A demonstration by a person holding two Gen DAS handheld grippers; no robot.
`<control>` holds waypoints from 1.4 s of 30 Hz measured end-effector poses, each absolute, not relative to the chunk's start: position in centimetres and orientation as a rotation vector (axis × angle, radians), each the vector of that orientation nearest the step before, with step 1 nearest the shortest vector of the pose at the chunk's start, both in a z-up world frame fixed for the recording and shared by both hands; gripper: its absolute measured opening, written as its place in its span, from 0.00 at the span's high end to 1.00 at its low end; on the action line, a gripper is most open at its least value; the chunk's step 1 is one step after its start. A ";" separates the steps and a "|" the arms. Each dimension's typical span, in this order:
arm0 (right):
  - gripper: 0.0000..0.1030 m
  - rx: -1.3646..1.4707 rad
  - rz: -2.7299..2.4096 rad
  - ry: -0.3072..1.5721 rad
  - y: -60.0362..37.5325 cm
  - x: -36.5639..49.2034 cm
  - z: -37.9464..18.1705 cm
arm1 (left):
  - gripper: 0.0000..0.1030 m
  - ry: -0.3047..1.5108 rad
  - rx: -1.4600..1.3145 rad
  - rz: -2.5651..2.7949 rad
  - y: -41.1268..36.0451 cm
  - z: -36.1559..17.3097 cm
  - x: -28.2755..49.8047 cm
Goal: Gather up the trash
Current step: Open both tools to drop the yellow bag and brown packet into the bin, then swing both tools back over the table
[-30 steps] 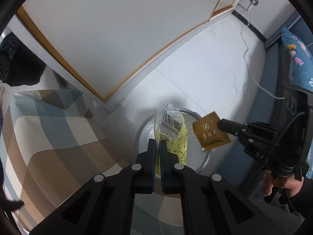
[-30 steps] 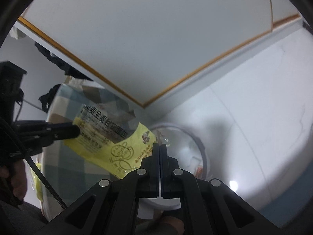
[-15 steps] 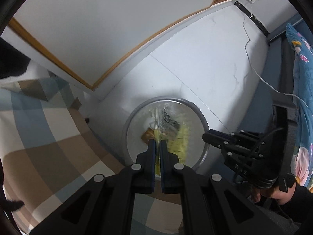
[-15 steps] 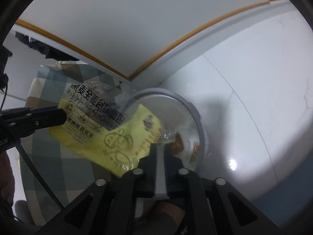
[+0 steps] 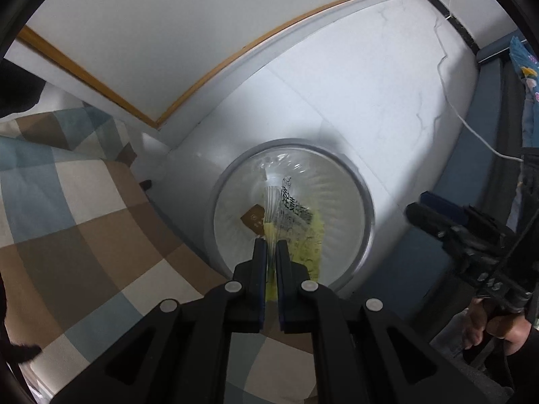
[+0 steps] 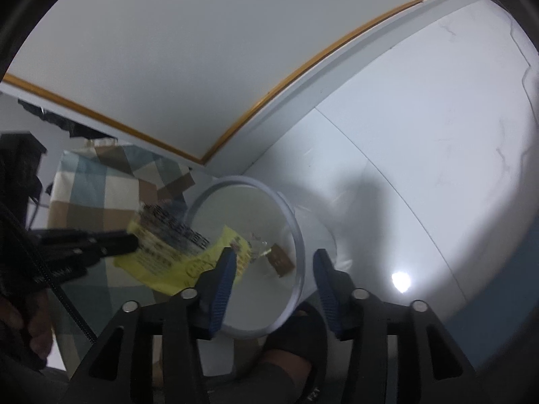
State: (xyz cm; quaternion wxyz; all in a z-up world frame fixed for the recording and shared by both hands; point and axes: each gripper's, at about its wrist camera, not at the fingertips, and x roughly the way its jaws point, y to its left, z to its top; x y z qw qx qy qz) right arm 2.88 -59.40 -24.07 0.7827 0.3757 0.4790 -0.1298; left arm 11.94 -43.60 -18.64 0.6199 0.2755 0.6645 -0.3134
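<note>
A yellow wrapper [image 5: 296, 235] is pinched by the left gripper [image 5: 272, 252] above the lined bin [image 5: 365, 202]. The right gripper [image 6: 273, 262] is opening with nothing gripped, and a brown packet [image 6: 281, 260] is seen inside the bin.

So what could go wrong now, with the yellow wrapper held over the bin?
1. The yellow wrapper hangs partly outside the bin rim, so if the left gripper lets go now, it may land on the checked cloth.
2. The right gripper, jaws opening and empty, is close to the rim and could bump it.
</note>
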 end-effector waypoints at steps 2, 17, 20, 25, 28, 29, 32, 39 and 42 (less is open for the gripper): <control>0.53 0.834 -0.292 1.029 -59.3 3.0 -24.3 | 0.94 1.542 0.632 -0.717 -43.4 -18.8 12.0; 0.43 0.883 -0.285 0.999 -59.7 2.3 -23.1 | 0.49 1.469 0.474 -0.659 -41.5 -15.9 12.3; 0.39 0.883 -0.276 0.993 -59.5 2.2 -22.5 | 0.49 1.440 0.415 -0.659 -40.7 -14.8 12.2; 0.29 0.823 -0.300 0.996 -59.0 2.6 -20.8 | 0.49 1.366 0.389 -0.621 -40.2 -13.0 12.3; 0.25 0.766 -0.306 0.979 -58.9 3.2 -19.0 | 0.48 1.327 0.345 -0.611 -39.4 -11.8 12.6; 0.25 0.753 -0.306 0.973 -58.9 3.4 -18.5 | 0.48 1.306 0.331 -0.610 -39.0 -11.3 12.6; 0.24 0.709 -0.327 0.949 -59.0 3.7 -16.4 | 0.48 1.248 0.300 -0.614 -38.1 -9.8 12.6; 0.21 0.643 -0.379 0.832 -59.3 3.7 -9.5 | 0.48 1.121 0.249 -0.574 -34.8 -5.9 12.6; 0.17 0.564 -0.390 0.765 -57.9 3.6 -5.5 | 0.48 1.042 0.208 -0.516 -32.5 -3.7 12.4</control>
